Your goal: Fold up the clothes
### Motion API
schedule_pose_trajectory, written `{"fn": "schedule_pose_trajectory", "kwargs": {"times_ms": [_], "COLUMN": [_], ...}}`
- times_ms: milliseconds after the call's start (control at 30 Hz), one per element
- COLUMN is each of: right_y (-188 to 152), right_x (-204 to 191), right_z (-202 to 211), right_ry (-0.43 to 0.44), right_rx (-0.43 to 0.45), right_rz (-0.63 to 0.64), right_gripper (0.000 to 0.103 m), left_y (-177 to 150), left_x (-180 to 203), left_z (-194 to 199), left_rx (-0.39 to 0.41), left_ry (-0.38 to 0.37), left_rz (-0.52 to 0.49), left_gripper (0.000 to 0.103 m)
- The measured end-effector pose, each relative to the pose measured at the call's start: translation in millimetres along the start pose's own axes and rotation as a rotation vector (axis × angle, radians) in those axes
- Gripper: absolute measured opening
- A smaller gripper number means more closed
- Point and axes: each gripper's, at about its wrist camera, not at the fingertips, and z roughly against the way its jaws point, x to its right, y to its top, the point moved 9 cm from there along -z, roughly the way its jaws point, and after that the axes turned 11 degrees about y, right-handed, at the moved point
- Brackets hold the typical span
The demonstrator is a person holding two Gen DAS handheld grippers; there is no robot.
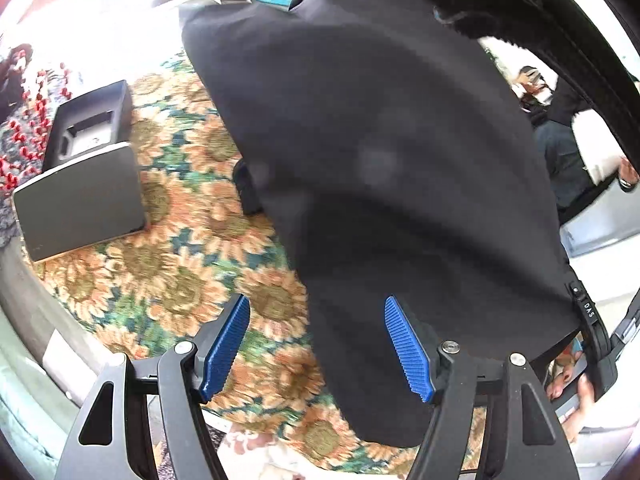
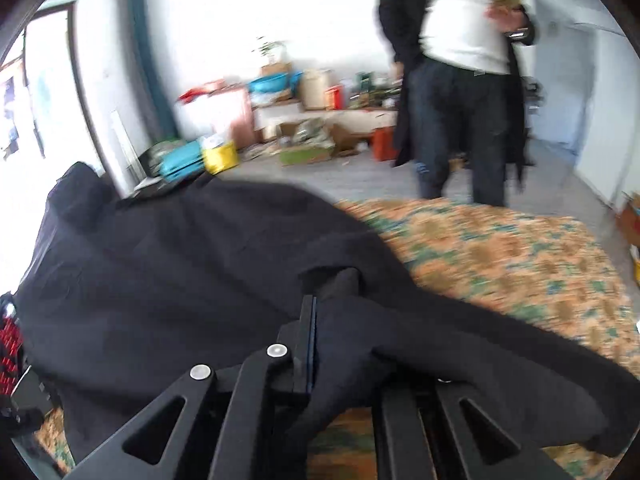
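Observation:
A black garment (image 1: 380, 140) hangs in the air above the sunflower-patterned bed cover (image 1: 168, 280). It fills the middle and right of the left wrist view. My left gripper (image 1: 316, 344) is open, its blue pads (image 1: 226, 344) spread wide; the cloth hangs in front of the right pad without being pinched. In the right wrist view the same garment (image 2: 180, 264) spreads across the left and drapes over my right gripper (image 2: 320, 320), which is shut on a fold of it. Its right finger is hidden under the cloth.
A grey box lid (image 1: 84, 200) and an open black box (image 1: 92, 120) lie on the cover at left. A person in dark clothes (image 2: 460, 80) stands beyond the bed. Cluttered shelves and boxes (image 2: 304, 120) line the far wall.

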Motion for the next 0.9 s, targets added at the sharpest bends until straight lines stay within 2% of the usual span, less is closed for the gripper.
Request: {"fn": "schedule_pose_trajectory", "kwargs": {"times_ms": [167,300,367,400,433,500,567,600,667,800,900], "right_y": [35.8,63.0,55.5,43.3,27.5,-11.8,-42.9,-56.9,-80.5,-87.8,-83.0], "right_x": [82.1,194.2,265.7,296.6,330.1,378.7,389.9,390.7,385.3,332.3,294.7], "right_z": [52.4,114.7,159.4,176.3,191.6,202.0,193.1,186.8,175.7,158.1,148.5], "right_ry": [-0.165,-0.395,-0.531,-0.590,-0.653,-0.725,-0.720,-0.707,-0.678,-0.577,-0.509], "right_rx": [0.105,0.219,0.266,0.261,0.238,0.127,0.016,-0.036,-0.117,-0.157,-0.163], "right_rz": [-0.076,-0.198,-0.308,-0.365,-0.423,-0.497,-0.472,-0.447,-0.378,-0.197,-0.116], "right_gripper": [0.004,0.003,0.004,0.004,0.005,0.008,0.018,0.034,0.041,0.056,0.060], "left_y": [-1.7,-4.6,-6.4,-8.6,-11.9,-21.7,-34.2,-40.1,-50.7,-57.3,-54.7], "left_x": [28.2,53.2,66.4,75.2,86.6,112.7,141.0,153.9,175.8,209.7,232.7], "left_z": [19.2,20.3,13.7,7.7,1.6,-10.3,-22.0,-27.8,-37.0,-49.4,-49.0], "left_rx": [0.048,0.056,0.043,0.026,0.006,-0.035,-0.070,-0.081,-0.096,-0.095,-0.089], "left_ry": [-0.014,-0.036,-0.057,-0.077,-0.098,-0.134,-0.153,-0.159,-0.167,-0.206,-0.239], "left_rz": [-0.067,-0.105,-0.113,-0.111,-0.114,-0.139,-0.187,-0.211,-0.249,-0.263,-0.264], "left_gripper": [0.071,0.071,0.071,0.071,0.071,0.071,0.071,0.071,0.071,0.071,0.071]}}
